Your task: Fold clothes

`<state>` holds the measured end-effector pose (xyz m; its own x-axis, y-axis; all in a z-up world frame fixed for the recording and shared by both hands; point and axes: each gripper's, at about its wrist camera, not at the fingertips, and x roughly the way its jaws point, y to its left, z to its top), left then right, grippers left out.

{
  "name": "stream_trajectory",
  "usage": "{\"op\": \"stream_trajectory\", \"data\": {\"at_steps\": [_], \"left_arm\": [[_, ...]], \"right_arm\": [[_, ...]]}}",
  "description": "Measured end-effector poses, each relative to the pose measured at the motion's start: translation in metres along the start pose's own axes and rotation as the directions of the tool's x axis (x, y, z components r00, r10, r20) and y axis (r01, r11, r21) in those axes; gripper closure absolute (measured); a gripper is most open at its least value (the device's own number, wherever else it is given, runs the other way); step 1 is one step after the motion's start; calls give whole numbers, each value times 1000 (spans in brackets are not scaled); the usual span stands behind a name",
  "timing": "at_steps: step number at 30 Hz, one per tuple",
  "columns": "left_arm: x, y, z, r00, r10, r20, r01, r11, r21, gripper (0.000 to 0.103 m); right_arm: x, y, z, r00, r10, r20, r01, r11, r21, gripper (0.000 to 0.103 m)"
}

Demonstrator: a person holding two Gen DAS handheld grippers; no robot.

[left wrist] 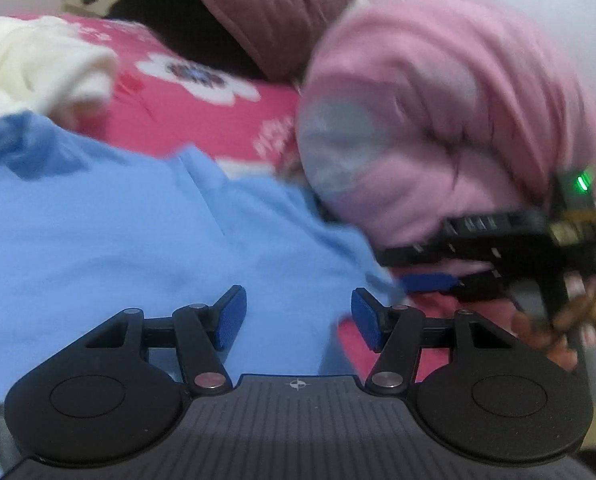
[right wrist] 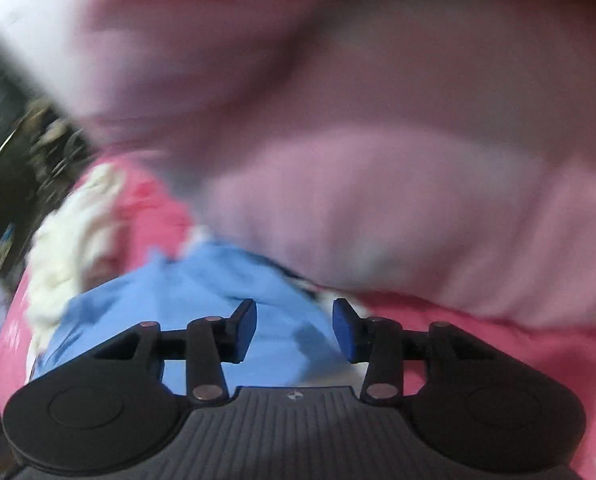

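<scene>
A: Where is the thing being folded?

B: The blue shirt (left wrist: 109, 236) lies spread across the lower left of the left wrist view, on the pink flowered bedspread (left wrist: 177, 108). Its edge runs just under the left gripper (left wrist: 298, 316), whose jaws stand apart with nothing pinched between them.

A: And the other one?

B: The right gripper (right wrist: 293, 330) also has its jaws apart over the blue cloth, and nothing is caught. That view is badly smeared, so I can't say whether the pads touch the fabric.

A: What worries you?

B: Crowding, mostly. A pale pink garment (left wrist: 438, 112) bulges at the right of the left wrist view and fills the upper part of the right one, sitting right against the shirt's edge. A closing jaw could catch both fabrics and drag the pink one into the fold.

A: Anything else?

B: The cream knit (left wrist: 29, 68) at the upper left lies at the shirt's far edge; folding that way could trap it. And the shirt looks thin and rumpled, so a shallow pinch may slip off.
</scene>
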<state>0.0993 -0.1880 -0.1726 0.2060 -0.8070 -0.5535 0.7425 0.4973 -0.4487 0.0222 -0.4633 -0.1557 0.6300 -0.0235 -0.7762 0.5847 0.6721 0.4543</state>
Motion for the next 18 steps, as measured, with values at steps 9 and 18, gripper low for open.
{"op": "stream_trajectory", "data": {"at_steps": [9, 18], "left_arm": [[7, -4, -13, 1000, 26, -8, -25, 998, 49, 45], [-40, 18, -4, 997, 57, 44, -52, 991, -121, 45]], "right_arm": [[3, 19, -4, 997, 61, -46, -66, 990, -127, 101], [-32, 92, 11, 965, 261, 30, -246, 938, -244, 101]]}}
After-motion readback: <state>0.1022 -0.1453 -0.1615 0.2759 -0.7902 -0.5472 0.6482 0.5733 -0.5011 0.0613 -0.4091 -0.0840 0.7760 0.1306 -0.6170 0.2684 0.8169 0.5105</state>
